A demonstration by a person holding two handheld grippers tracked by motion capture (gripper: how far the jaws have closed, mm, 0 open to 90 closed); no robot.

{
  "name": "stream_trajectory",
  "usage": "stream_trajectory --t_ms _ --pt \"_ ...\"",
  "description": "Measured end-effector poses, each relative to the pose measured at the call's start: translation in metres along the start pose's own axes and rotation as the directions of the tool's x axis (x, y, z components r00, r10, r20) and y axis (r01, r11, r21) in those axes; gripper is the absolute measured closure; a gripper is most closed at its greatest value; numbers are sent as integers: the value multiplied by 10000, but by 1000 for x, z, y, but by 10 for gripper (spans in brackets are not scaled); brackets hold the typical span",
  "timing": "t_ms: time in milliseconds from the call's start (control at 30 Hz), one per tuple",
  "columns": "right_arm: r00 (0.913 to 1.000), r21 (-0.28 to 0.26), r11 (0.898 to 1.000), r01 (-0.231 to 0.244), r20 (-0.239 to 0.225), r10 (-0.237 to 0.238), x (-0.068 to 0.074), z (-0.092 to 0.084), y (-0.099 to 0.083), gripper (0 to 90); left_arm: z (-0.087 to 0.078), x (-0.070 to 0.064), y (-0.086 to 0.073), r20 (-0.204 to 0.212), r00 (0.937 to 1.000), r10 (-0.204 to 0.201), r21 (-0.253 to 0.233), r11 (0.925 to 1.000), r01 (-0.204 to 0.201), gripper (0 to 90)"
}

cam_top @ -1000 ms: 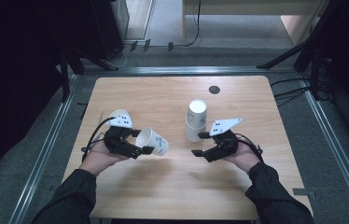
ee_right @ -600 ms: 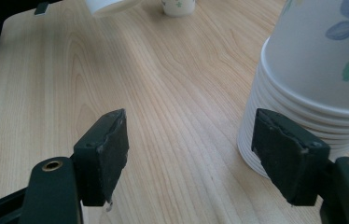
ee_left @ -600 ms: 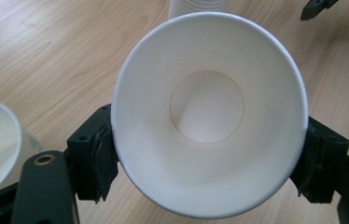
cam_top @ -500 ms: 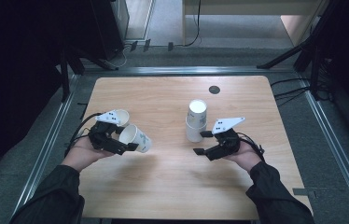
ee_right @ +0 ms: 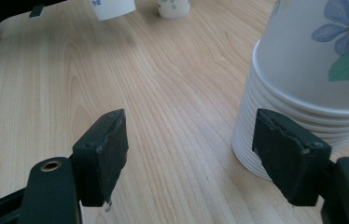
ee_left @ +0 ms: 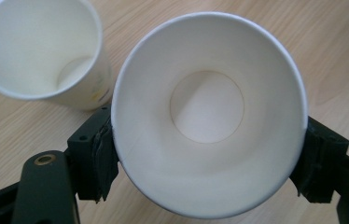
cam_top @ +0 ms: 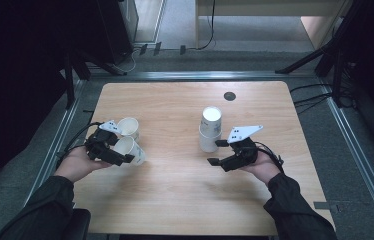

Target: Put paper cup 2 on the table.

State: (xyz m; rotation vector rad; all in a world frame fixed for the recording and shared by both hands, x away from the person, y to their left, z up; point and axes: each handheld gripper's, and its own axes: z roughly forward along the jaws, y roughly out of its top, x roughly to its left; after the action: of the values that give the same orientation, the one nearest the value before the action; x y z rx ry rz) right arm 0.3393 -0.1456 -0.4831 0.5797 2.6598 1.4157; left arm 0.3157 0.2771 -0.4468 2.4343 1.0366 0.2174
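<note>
The left gripper (cam_top: 125, 156) clenched a paper cup (cam_top: 131, 150) at the table's (cam_top: 175, 200) nine o'clock, beside another cup (cam_top: 128, 127). Light and crushable, it seemed best pinched gently near its rim. The right gripper (cam_top: 214, 152) hung released by the stack (cam_top: 210, 130).

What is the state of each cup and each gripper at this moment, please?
left gripper: shut on held cup
held cup: empty, tipped, gripped at both sides
standing cup: upright on table, empty
cup stack: upright, nested
right gripper: open, holding nothing, beside cup stack
</note>
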Motion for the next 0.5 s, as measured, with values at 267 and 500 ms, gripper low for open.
stream_trajectory --t_ms 267,500 --pt "10000 -41 10000 -1 10 1 0 0 0 271 10 4 -2 -453 9988 209 724 9972 -176 222" --pt "10000 -15 10000 6 25 -6 1 0 1 271 16 8 2 -692 9971 305 1089 9938 -229 221"
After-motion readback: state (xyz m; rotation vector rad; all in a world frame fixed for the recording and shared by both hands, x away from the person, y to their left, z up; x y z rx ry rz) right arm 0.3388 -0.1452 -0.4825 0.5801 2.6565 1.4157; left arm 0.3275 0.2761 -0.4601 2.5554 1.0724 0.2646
